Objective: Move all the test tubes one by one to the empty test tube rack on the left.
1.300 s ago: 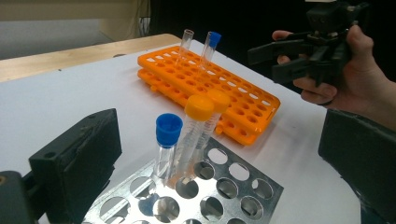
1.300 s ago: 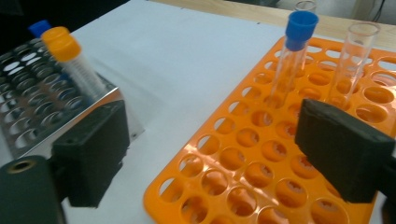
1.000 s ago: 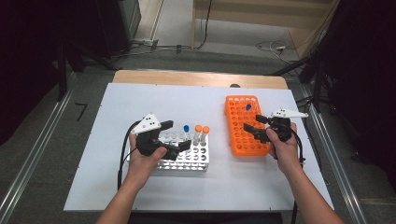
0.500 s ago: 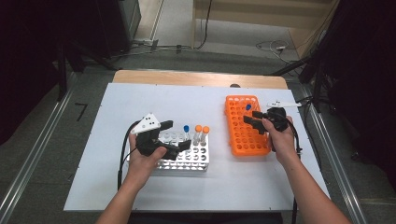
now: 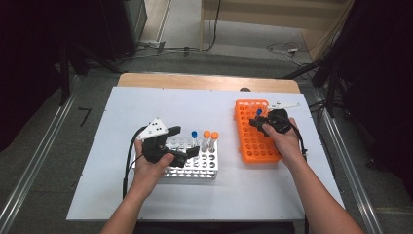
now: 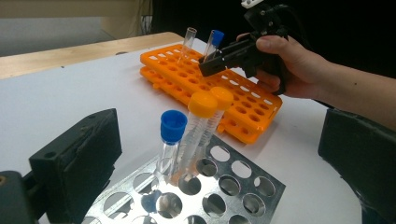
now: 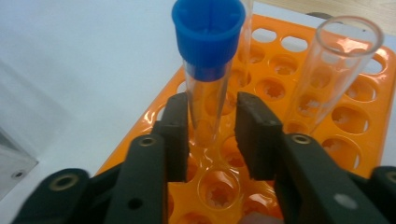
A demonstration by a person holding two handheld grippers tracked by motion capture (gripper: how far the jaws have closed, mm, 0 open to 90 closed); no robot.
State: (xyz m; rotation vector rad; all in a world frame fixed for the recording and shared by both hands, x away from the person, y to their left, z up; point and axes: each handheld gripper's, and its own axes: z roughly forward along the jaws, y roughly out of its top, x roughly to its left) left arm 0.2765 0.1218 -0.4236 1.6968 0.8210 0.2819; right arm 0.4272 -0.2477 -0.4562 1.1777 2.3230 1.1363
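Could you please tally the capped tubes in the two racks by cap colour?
Blue-capped tubes: 2
Orange-capped tubes: 2
Total: 4

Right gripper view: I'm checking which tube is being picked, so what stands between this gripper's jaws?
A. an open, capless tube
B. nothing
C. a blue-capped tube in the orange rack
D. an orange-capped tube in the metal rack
C: in the right gripper view the blue-capped tube stands in the orange rack between the right gripper's jaws, which have just been closing; the capless tube stands beside them.
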